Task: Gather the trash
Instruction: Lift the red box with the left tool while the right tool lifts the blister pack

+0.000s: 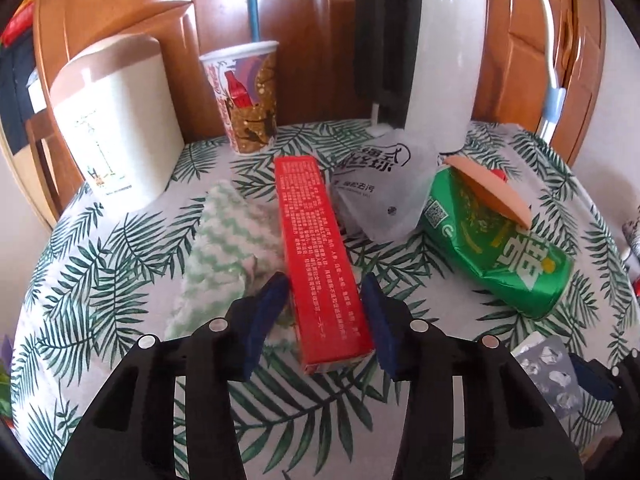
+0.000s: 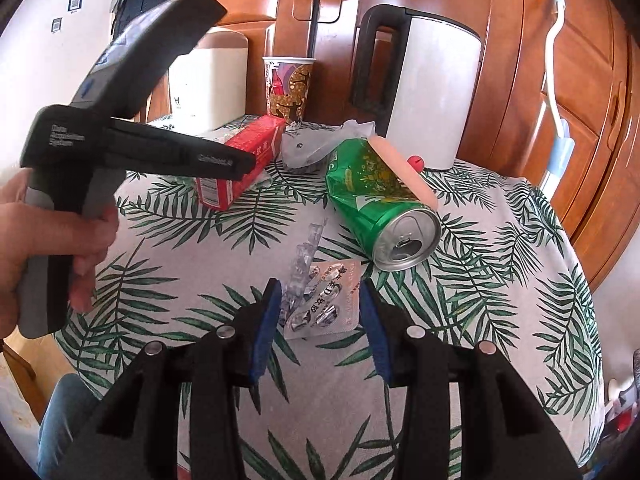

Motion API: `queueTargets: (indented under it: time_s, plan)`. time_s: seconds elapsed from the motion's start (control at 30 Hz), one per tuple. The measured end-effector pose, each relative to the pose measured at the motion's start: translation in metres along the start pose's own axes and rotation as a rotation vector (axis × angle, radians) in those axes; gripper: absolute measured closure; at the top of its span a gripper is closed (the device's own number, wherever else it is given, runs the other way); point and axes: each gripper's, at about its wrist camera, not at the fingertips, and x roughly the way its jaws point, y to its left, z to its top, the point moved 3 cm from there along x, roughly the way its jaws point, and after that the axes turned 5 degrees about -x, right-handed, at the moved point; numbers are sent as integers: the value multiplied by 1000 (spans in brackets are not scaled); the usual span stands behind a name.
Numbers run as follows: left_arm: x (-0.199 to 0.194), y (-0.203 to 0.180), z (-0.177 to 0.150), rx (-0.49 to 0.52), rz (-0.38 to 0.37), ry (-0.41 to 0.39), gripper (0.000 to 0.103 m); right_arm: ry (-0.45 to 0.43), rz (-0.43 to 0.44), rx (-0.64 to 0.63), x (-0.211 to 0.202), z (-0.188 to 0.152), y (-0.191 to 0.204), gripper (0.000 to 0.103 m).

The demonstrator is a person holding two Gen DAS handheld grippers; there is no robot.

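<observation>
Long red cardboard box lies on the leaf-print tablecloth, its long axis running away from the left gripper toward the printed paper cup, near end between the blue pads, which stand narrow on either side without clearly pressing. Rightward, a crushed green can points its open mouth toward the right gripper, whose narrow fingers straddle a silver blister pack.

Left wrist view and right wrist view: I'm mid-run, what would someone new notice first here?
The long red box lies in mid-table between the left gripper pads, partly on a green-and-white cloth. To its right lies a crushed green can on its side, open mouth toward the right wrist camera. Nearer, the right gripper straddles a silver blister pack on the leaf-print tablecloth.
</observation>
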Motion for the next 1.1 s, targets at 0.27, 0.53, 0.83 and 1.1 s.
queueTargets:
  time_s: [0.27, 0.53, 0.83, 1.1]
  plan:
    - [5, 2, 0, 6, -12, -8, 63, -3, 12, 10, 2, 2, -3, 63]
    - [-19, 11, -18, -15, -44, -61, 65, -33, 26, 38, -2, 0, -6, 64]
    - [-57, 0, -56, 35, -34, -81, 65, -38, -1, 68, -10, -4, -12, 64]
    - [-67, -4, -80, 67, -42, -41, 66, -17, 2, 78, -15, -13, -11, 64]
